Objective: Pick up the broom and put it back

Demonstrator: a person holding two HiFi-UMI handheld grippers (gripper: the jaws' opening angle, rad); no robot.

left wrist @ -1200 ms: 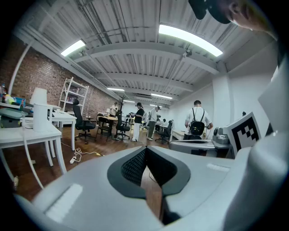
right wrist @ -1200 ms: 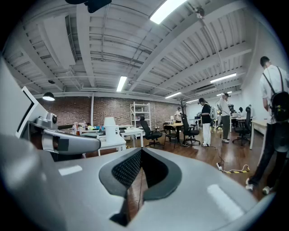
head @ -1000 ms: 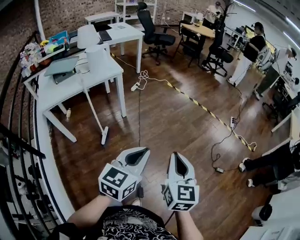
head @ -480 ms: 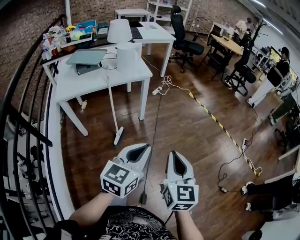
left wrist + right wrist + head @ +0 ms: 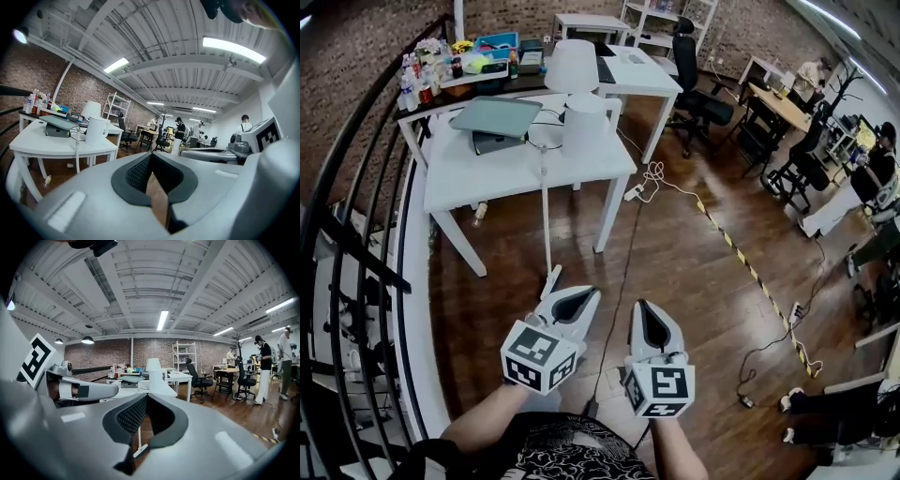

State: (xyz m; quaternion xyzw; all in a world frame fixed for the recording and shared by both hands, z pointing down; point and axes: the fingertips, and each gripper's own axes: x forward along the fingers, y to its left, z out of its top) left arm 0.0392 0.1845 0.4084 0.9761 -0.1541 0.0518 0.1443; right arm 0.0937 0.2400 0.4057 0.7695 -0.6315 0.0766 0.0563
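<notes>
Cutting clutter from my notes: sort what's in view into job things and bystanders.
Job: broom leaning against the white table; left tongs and right tongs, both shut, empty.
Lying about: laptop, office chair, power strip.

light: bright ceiling tubes [image 5: 233, 48] | edges: fisheye-bent | focus: sharp

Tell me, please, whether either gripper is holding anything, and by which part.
Nothing is held: the left gripper and right gripper are both shut and empty; the broom leans untouched against the white table.
</notes>
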